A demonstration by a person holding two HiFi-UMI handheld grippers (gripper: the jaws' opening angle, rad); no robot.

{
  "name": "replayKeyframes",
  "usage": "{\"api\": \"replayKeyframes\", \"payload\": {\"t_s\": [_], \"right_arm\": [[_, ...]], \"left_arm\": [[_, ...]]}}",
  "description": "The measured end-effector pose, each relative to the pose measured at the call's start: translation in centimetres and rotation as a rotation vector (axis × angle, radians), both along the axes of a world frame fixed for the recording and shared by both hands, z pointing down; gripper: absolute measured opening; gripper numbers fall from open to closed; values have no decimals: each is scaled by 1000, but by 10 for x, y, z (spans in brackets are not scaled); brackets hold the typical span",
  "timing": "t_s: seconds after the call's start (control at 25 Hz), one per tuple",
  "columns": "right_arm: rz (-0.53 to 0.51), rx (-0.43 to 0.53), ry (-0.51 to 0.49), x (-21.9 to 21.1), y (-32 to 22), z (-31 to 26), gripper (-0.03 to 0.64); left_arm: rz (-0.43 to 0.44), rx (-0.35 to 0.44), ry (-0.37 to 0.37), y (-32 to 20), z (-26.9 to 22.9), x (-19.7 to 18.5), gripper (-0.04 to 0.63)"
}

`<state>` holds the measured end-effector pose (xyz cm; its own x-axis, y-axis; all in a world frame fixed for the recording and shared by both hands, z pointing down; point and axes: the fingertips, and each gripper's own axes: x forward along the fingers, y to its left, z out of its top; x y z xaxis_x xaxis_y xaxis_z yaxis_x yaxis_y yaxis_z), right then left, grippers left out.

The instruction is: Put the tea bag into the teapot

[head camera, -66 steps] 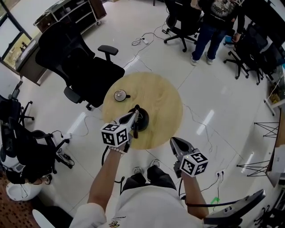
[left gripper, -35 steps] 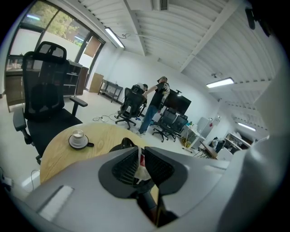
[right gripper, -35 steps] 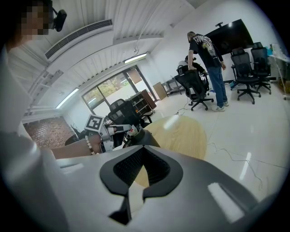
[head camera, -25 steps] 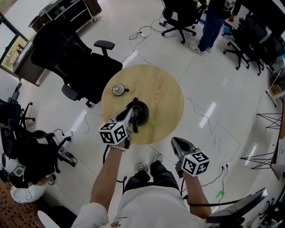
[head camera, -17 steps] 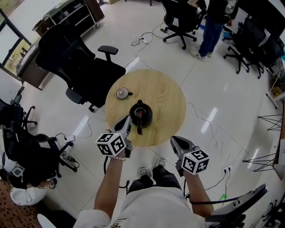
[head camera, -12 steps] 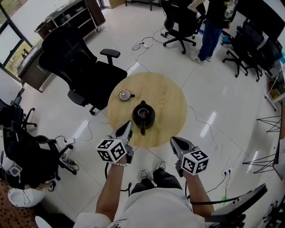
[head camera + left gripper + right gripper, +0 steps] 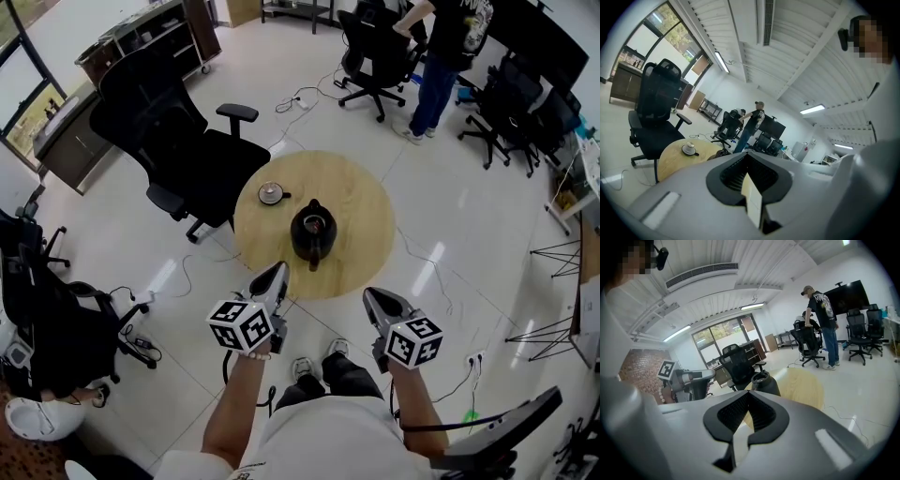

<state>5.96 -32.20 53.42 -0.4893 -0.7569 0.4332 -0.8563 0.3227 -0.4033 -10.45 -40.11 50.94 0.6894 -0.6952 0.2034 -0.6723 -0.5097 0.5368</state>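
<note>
The left gripper [image 7: 277, 274], which was down over the teapot [image 7: 302, 240] a few seconds ago, is now pulled back past the near edge of the table [image 7: 361, 211] and hangs over the floor [image 7: 469, 216]. Its jaw tips are pressed together. A pale strip shows in the slit behind them, but I cannot tell what it is. The right gripper [image 7: 372, 298] has kept its place beside it, also off the table, jaws closed on nothing. The teapot is now fully uncovered and stands open near the middle of the table. A small reddish spot in its mouth seems to be the tea bag [image 7: 316, 225], too small to be sure. The lid [image 7: 271, 194] lies apart from the teapot, near the left edge. A black chair [image 7: 178, 141] stands close to that edge. To the right of the table the floor is open.
</note>
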Motion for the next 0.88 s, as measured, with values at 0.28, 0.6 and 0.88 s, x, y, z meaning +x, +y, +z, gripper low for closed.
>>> {"api": "replayKeyframes", "payload": {"t_s": [0.28, 0.6, 0.88], "right_arm": [[36, 14, 7, -10, 28, -6, 2], [95, 1, 3, 15, 54, -2, 2], [61, 0, -14, 27, 76, 0, 2]], "left_arm": [[27, -19, 19, 34, 5, -13, 12], [55, -37, 30, 57, 6, 1, 12], [70, -36, 29, 84, 5, 30, 12]]}}
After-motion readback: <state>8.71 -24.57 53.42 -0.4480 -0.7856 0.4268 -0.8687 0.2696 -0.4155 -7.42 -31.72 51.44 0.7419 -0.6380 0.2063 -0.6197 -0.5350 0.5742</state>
